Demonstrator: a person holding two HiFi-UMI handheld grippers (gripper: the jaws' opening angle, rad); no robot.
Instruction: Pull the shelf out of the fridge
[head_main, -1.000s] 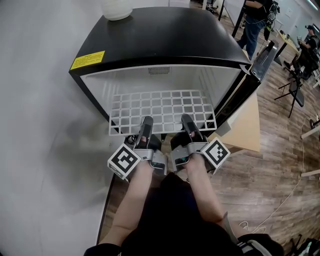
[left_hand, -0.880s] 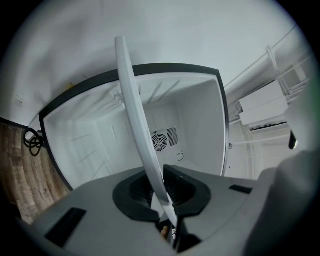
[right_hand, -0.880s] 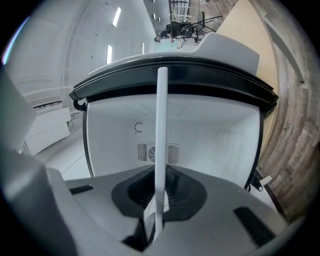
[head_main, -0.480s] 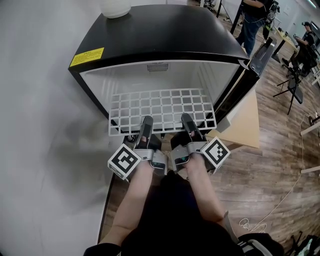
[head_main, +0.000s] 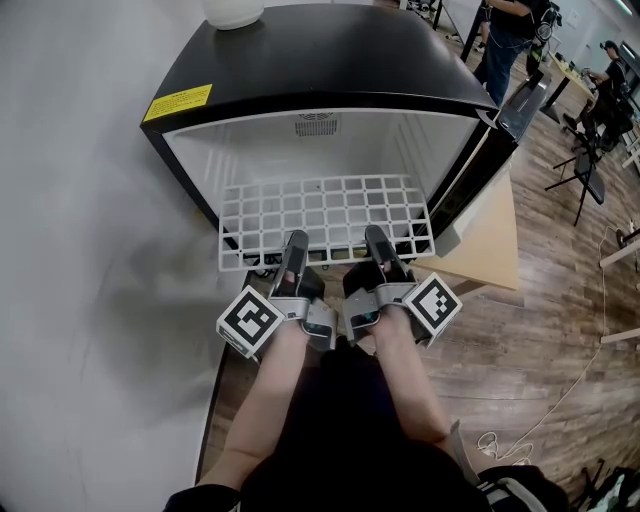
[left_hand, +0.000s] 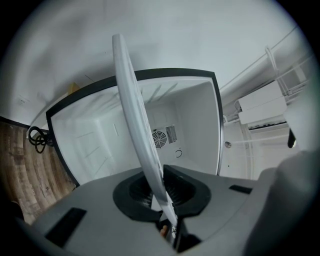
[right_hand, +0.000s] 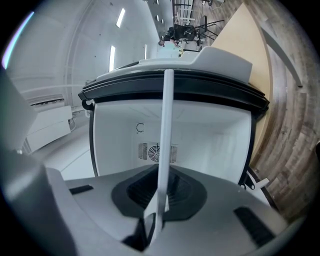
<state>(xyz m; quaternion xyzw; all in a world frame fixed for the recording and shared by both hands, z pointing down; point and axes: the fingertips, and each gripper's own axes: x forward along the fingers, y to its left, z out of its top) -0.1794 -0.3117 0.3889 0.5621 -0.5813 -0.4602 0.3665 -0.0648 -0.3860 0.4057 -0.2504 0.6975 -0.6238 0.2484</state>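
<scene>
— Since a second ago the shelf (head_main: 330, 215) has slid a little farther out of the fridge (head_main: 320, 60), hasn't it?

— Slightly, yes. Both grippers keep the same hold on its front edge.

— How does it lie now?

— Flat and roughly level. Its long axis runs side to side, across both grippers. The front lip is at the jaws and the back edge reaches ahead into the open cavity. About half of it sticks out past the fridge's front.

— And the grips?

— The left gripper (head_main: 293, 255) is clamped on the lip towards its left end, and the right gripper (head_main: 378, 250) just beside it, towards the right end. In each gripper view the shelf shows edge-on, a thin white bar running away from the nearly closed jaws, pinched between dark pads (left_hand: 187, 187).

— What is it made of?

— It looks like white coated wire, a grid of square cells with a thicker front rim.

— The fridge?

— A glossy black box with a curved top and smooth white plastic walls inside. Straight ahead of the jaws is a round fan vent (right_hand: 156, 151) in the back wall. A yellow label (head_main: 177, 102) is stuck on the top, ahead and to the left of the left gripper.

— Underfoot?

— Wood-plank floor (head_main: 560, 300), off to the right of the right gripper.
</scene>
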